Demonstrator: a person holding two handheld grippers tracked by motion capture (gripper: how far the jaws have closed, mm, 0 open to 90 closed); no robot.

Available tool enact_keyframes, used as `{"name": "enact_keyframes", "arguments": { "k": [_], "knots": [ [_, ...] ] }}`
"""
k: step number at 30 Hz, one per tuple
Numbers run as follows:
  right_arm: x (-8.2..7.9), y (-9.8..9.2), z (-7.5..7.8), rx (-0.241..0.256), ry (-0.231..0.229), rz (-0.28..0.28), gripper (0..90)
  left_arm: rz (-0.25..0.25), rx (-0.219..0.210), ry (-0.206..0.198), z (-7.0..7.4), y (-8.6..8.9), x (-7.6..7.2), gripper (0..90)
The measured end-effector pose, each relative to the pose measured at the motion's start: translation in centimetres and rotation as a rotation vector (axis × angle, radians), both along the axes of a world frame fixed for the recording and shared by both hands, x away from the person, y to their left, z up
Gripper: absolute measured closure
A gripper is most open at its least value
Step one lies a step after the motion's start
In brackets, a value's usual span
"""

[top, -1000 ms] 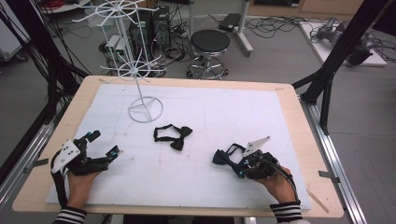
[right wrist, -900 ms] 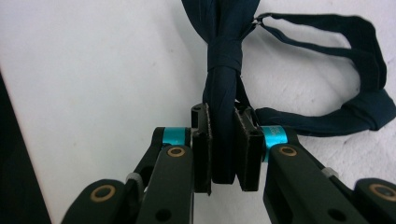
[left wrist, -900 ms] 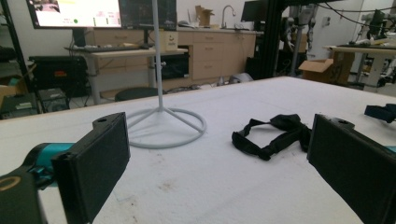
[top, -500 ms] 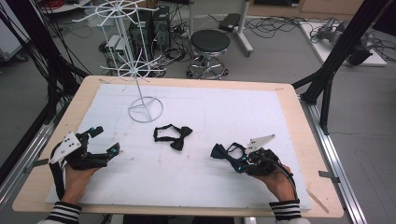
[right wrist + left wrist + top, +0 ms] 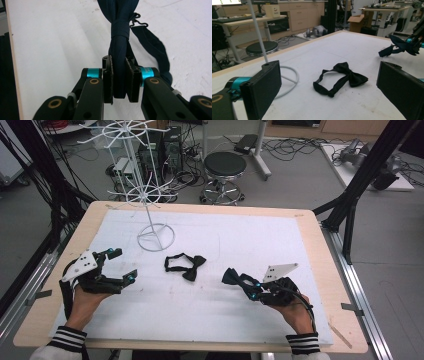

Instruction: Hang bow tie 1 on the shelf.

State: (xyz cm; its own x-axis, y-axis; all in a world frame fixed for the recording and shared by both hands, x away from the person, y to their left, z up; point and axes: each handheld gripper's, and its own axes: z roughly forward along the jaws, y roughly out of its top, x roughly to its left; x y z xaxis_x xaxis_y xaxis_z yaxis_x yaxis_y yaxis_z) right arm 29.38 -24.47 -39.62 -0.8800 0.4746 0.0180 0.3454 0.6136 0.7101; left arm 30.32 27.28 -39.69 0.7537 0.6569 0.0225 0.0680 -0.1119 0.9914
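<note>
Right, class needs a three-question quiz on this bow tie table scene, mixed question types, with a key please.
1. True or false: the right tool is shut on a dark blue bow tie.
2. Which thing lies between the white wire stand and the person's edge of the table?
A. a cup
B. the black bow tie
C. a stool
3. Fill in: the left tool has its jaws ____.

Key: 1 true; 2 B; 3 open.
</note>
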Motion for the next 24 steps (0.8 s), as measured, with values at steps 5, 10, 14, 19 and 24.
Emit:
{"name": "enact_keyframes", "arguments": {
  "k": [5, 10, 14, 19, 24],
  "knots": [
    [0.1, 0.5, 0.5, 0.016, -0.039, 0.013, 79.6, -0.041, 0.020, 0.004, 0.9, -0.7, 0.3, 6.3],
    [0.1, 0.9, 1.1, 0.043, -0.070, 0.031, 79.6, -0.086, 0.038, 0.016, 1.7, -1.4, 0.5, 6.3],
    [0.2, 1.3, 1.5, 0.067, -0.091, 0.043, 79.7, -0.122, 0.045, 0.020, 2.5, -2.1, 0.7, 6.3],
    [0.2, 1.8, 2.0, 0.089, -0.124, 0.063, 79.7, -0.169, 0.059, 0.027, 3.5, -3.2, 0.9, 6.3],
    [0.2, 2.3, 2.4, 0.127, -0.148, 0.092, 79.6, -0.223, 0.070, 0.042, 4.3, -4.5, 1.2, 6.3]
  ]
}}
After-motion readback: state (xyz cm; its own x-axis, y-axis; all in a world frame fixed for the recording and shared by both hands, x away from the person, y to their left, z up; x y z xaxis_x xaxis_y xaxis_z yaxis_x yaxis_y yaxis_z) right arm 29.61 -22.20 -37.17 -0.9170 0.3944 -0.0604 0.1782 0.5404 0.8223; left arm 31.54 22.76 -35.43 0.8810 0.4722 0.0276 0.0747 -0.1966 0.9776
